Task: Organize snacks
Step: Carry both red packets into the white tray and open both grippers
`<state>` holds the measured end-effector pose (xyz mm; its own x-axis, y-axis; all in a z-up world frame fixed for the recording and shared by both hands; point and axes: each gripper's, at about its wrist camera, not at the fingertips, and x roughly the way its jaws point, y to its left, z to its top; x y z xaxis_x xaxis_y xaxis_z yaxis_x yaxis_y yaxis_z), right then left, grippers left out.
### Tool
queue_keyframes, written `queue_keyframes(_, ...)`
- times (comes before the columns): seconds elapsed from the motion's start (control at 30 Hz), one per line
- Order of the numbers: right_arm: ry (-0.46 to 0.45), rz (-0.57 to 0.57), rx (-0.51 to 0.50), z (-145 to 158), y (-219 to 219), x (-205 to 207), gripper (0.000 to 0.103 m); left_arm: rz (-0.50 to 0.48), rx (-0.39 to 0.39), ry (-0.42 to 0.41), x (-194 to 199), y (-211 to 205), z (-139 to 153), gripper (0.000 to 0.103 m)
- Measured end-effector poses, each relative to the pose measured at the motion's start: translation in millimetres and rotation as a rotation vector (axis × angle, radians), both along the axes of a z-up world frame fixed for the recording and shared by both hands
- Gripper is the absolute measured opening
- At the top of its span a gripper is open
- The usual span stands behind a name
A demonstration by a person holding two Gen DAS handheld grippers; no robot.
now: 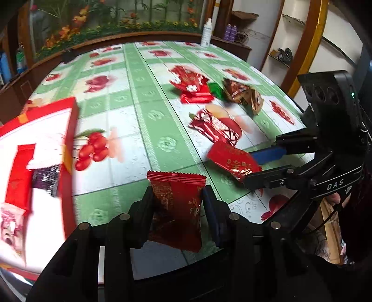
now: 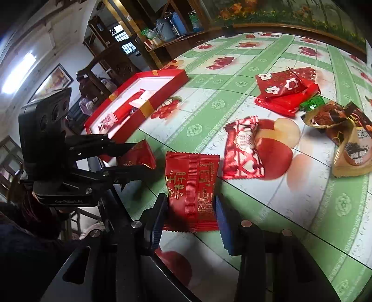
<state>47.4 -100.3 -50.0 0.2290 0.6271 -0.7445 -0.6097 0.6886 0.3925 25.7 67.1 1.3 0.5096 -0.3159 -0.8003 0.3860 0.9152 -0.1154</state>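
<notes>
Green fruit-print tablecloth (image 1: 144,111), floral mural (image 1: 111,21), wooden shelves (image 2: 116,58), barred window (image 2: 124,40)

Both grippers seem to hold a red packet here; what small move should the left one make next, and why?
Probably carry it left and over the red gift box. The left gripper is shut on a dark red packet held above the table, and the box already holds snacks, so a drop there looks next.

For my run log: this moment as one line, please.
left gripper: grips dark-red packet | right gripper: grips red packet | box: holds snacks
</notes>
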Motion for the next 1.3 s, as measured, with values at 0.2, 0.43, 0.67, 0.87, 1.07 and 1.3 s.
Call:
queue_keyframes(0.2, -0.029, 0.009, 0.046, 16, 19, 5, 0.042, 0.083, 0.043, -0.093, -6, 14, 23, 0.039)
queue_keyframes(0.43, -0.075, 0.023, 0.075, 35, 60, 20, 0.042, 0.229, 0.083, -0.184, -6, 47, 41, 0.039)
queue_keyframes(0.67, -0.101, 0.049, 0.083, 43, 115, 33, 0.042, 0.374, 0.136, -0.217, -2, 89, 40, 0.039)
queue_keyframes(0.87, -0.116, 0.058, 0.080, 46, 157, 40, 0.042, 0.451, 0.170, -0.231, -2, 110, 35, 0.039)
queue_keyframes(1.07, -0.097, 0.058, 0.089, 38, 187, 46, 0.042, 0.502, 0.195, -0.230, -1, 124, 30, 0.039)
queue_keyframes(1.3, -0.124, 0.019, 0.092, 32, 200, 50, 0.043, 0.555, 0.244, -0.237, 3, 132, 26, 0.039)
